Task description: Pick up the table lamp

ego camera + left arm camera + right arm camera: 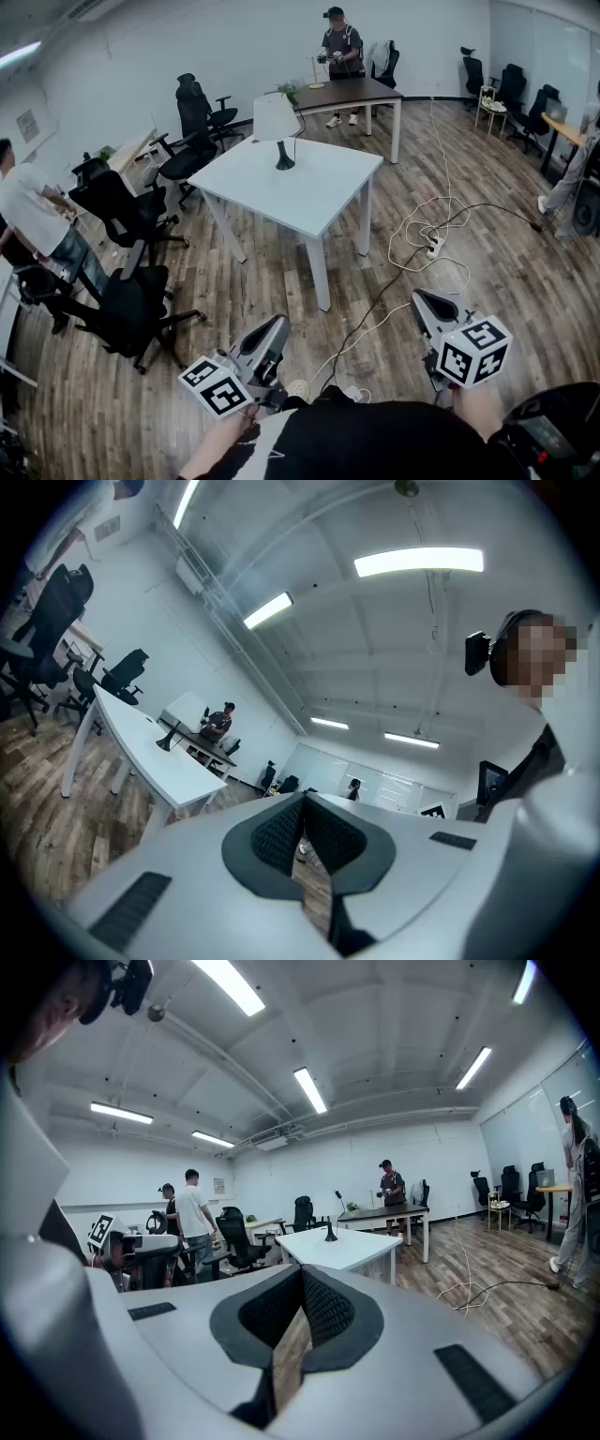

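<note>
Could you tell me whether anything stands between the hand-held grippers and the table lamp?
Nothing visible does. The table lamp stands alone on the white table, across open floor; only cables trail along it toward the table's right.

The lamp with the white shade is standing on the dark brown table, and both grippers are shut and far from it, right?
Not quite. The lamp stands on the white table, not the dark brown table behind it; the head view shows this. The rest is right: the left gripper and right gripper are both shut, far from the lamp.
</note>
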### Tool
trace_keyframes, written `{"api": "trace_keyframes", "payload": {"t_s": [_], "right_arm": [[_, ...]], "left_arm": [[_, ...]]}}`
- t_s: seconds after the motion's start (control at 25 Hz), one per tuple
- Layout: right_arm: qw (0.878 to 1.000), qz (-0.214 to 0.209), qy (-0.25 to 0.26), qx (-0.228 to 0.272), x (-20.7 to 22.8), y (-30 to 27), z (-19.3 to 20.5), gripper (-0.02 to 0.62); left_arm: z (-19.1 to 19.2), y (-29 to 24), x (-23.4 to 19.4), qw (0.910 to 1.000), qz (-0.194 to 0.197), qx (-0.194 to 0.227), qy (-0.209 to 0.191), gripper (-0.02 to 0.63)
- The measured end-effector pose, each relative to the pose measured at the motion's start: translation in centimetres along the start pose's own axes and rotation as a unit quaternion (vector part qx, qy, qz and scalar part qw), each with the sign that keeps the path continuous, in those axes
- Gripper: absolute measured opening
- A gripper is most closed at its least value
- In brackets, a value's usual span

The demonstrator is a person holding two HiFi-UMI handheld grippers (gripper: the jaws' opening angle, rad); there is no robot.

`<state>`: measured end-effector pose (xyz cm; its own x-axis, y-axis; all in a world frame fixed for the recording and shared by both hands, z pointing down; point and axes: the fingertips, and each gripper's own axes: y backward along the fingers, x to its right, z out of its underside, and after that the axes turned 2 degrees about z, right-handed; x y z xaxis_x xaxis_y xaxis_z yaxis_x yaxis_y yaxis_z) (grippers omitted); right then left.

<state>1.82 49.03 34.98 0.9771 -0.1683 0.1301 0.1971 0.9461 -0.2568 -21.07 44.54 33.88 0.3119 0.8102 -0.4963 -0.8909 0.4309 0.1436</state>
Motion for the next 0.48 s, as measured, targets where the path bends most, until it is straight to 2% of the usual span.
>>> {"api": "trace_keyframes", "payload": {"t_s": [0.28, 0.48], "right_arm": [[1.000, -0.002, 0.001, -0.005, -0.4, -0.1, 0.5, 0.015], [1.000, -0.007, 0.000, -0.013, -0.6, -0.7, 1.3, 0.015]], "left_arm": [[0.2, 0.6, -0.3, 1.0000, -0.005, -0.002, 0.002, 0.015], [0.7, 1.8, -1.3, 0.9996, -0.028, -0.002, 0.005, 0.015]]}}
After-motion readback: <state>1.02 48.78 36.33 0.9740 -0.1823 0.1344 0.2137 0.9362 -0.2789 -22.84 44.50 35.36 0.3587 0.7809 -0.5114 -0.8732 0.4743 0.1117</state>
